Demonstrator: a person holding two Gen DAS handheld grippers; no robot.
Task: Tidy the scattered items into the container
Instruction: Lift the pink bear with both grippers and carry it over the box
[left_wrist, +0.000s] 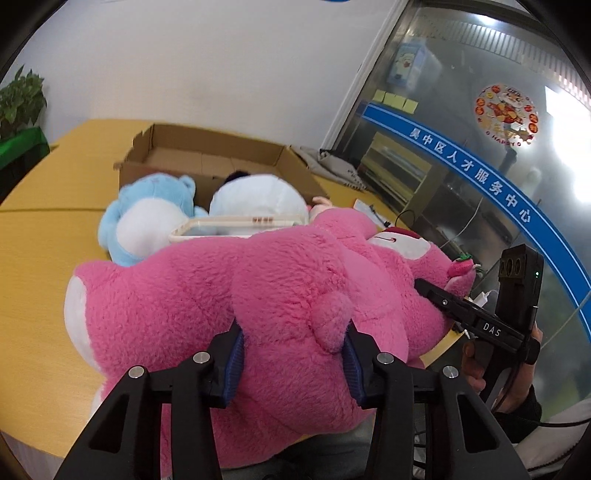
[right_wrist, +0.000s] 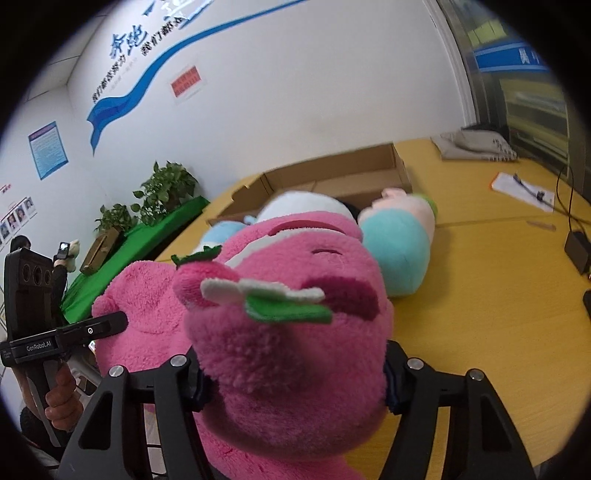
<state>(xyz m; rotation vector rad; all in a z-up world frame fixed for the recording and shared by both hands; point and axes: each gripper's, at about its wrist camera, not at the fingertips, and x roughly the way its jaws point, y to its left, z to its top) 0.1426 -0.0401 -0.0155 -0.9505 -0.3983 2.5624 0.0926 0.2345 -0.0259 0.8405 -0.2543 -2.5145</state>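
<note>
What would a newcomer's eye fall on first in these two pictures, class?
The big pink bear fills both views, clamped by the left gripper at its rear and the right gripper at its head. Behind it lie a blue bear and an open cardboard box.

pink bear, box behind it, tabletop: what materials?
Pink bear: fuzzy plush fabric, matte; the nap shows and it bulges between the left gripper and right gripper pads.
Box: brown corrugated cardboard, with folded flaps and raw edges.
Table: smooth yellow wood-look surface, probably laminate; faint grain.
</note>
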